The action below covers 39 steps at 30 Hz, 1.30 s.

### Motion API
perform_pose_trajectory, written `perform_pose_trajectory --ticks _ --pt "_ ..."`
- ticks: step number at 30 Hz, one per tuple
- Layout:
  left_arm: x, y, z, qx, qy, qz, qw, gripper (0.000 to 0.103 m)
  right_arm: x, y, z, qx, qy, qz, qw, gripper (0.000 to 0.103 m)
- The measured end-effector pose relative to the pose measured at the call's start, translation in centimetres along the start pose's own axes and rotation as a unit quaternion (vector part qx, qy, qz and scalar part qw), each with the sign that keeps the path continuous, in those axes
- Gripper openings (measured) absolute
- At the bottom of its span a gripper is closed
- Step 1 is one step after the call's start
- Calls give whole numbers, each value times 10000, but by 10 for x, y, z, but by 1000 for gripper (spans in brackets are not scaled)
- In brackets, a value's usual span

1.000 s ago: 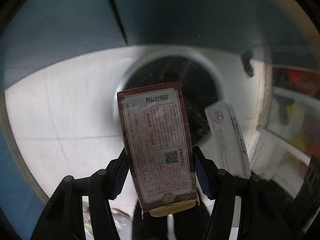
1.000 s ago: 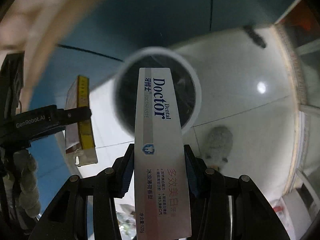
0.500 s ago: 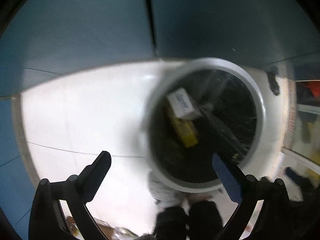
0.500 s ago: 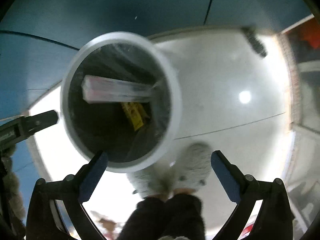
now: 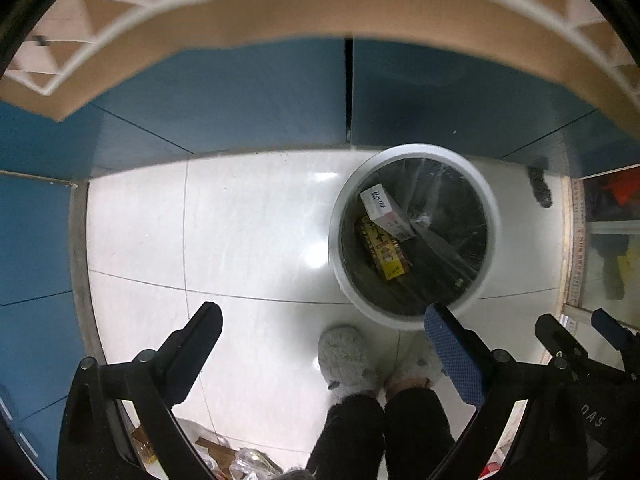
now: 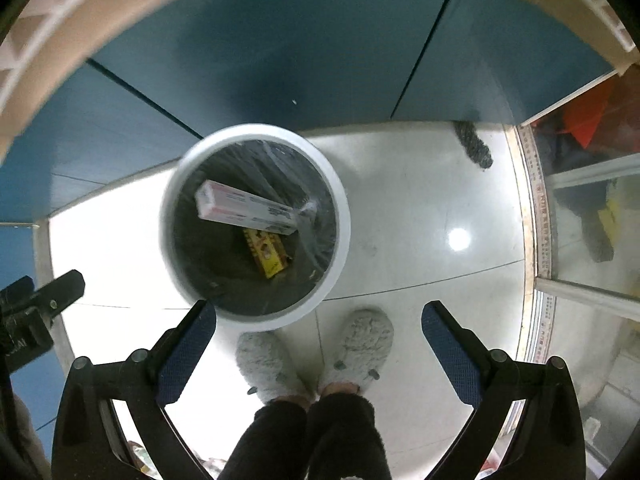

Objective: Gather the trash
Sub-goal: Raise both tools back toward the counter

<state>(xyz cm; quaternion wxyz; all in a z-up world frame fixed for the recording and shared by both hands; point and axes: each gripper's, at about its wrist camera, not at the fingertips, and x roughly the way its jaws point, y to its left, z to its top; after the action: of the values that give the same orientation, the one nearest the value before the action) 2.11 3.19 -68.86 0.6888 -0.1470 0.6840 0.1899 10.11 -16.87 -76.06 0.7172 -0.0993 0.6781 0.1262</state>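
Note:
A white round trash bin (image 5: 490,216) with a black liner stands on the floor below me; it also shows in the right wrist view (image 6: 340,216). Inside lie a white toothpaste box (image 5: 386,212) (image 6: 248,210) and a yellow and brown carton (image 5: 382,248) (image 6: 268,254). My left gripper (image 5: 324,322) is open and empty, above the floor to the left of the bin. My right gripper (image 6: 318,318) is open and empty, above the bin's near rim. The right gripper's tips (image 5: 576,326) show at the right edge of the left wrist view.
Blue cabinet doors (image 5: 248,96) stand behind the bin under a tan counter edge (image 5: 320,12). The person's grey slippers (image 6: 316,354) and dark trouser legs are just before the bin. A dark brush (image 6: 472,144) lies at the back right. Loose wrappers (image 5: 224,456) lie at the bottom left.
Both grippers have opened and dropped their boxes into the bin. Both have since risen and pulled back, so the bin looks smaller and the counter edge has come into view.

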Motion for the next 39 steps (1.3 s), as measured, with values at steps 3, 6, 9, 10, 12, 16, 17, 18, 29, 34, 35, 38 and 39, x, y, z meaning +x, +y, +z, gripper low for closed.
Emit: perform_pose_trajectory --ticks 3,6,9,10,12,16,17,18,29,34,35,38,39 --pt "-39 4 -9 -31 -99 -91 9999 103 -40 3 -10 13 -39 75 10000 103" --pt "-87 7 -19 22 -273 -239 9993 103 -86 4 -22 6 -130 135 9998 103" --pt "-137 9 -30 114 -389 -297 9987 103 -145 5 -34 -21 -259 156 9995 103" --pt "-156 10 -34 164 -425 -289 9985 103 -166 5 -38 -23 -300 165 9994 103" --pt "-188 11 -42 227 -478 -313 9981 103 -205 7 -47 -25 -358 187 9992 103" --pt "-249 15 -57 291 -515 -426 9973 103 -286 8 -64 -31 -504 217 9985 103" --pt "-260 15 -60 314 -528 -436 9972 103 -301 7 -67 -31 -529 225 9983 103" --pt "-275 15 -64 341 -563 -454 9968 103 -320 7 -72 -40 -571 225 9981 103" --pt "-380 32 -71 269 -1210 -635 9903 103 -454 3 -88 97 -1115 533 9923 103" --pt "-416 21 -28 290 -1735 -565 9828 103 -482 -18 -59 577 -1367 1027 9836 103" --pt "-421 17 -16 308 -1819 -537 9814 103 -487 -23 -48 662 -1405 1104 9817 103" --pt "-432 2 28 219 -1950 -494 9793 103 -499 -42 -8 891 -1545 1201 9766 103" --pt "-433 -3 47 126 -1958 -516 9792 103 -502 -51 7 962 -1600 1191 9752 103"
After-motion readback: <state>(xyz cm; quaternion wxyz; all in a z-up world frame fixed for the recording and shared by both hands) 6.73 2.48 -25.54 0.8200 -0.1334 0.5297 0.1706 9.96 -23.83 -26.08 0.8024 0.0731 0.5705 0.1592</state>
